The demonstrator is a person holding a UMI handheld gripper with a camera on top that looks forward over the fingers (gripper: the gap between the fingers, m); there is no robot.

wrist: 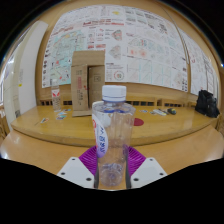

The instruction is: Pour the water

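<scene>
Clear capped bottle (112, 135), gripper (112, 168) clamping it

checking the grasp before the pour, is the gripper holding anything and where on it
The gripper holds a clear water bottle upright by its lower body, below the label, with a pad pressed on each side.

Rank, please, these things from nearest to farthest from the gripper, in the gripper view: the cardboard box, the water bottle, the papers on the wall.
1. Water bottle: between the fingers of the gripper, capped and upright.
2. Cardboard box: beyond the bottle, standing on the far part of the wooden table, slightly left.
3. Papers on the wall: farthest, behind the box.
</scene>
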